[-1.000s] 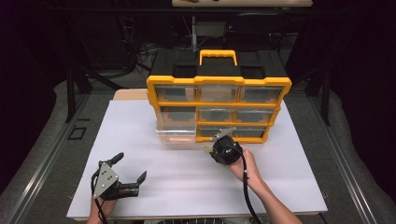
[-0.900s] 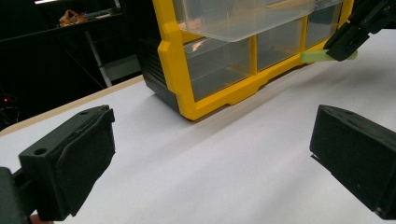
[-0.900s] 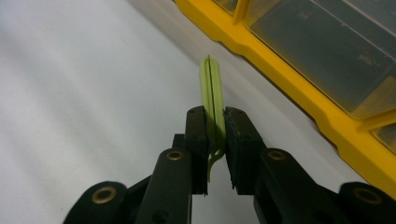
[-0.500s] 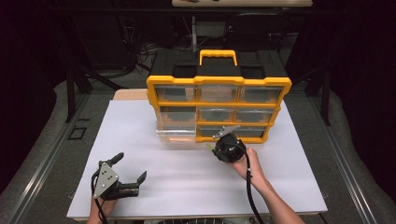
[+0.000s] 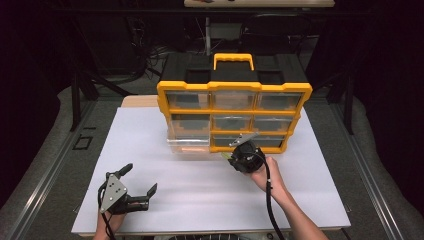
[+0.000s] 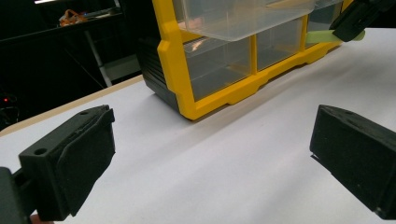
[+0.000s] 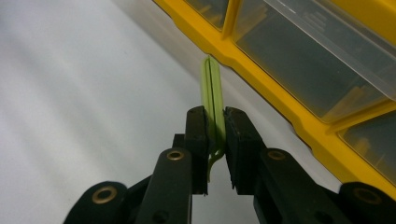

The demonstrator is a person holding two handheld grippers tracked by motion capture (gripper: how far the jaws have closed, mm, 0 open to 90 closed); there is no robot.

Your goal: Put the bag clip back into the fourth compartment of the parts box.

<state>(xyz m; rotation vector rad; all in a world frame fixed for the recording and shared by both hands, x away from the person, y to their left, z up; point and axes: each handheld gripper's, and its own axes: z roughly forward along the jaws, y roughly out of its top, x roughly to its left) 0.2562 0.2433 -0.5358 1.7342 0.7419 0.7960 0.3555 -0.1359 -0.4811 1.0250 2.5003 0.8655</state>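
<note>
since a second ago our right gripper (image 7: 215,140) has drifted slightly right, clamped on a thin pale-green strip (image 7: 212,93) beside the glossy yellow organizer (image 5: 232,117); our left gripper (image 5: 134,186) rests spread apart on the matte white sheet (image 5: 200,195).

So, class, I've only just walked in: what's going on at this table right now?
A person sits at a white table with a gripper in each hand. The right gripper is shut on a thin green strip, held close to the front of a yellow drawer organizer. One clear drawer, lower left on the organizer, is pulled out. The left gripper sits open near the table's front edge, holding nothing.
</note>
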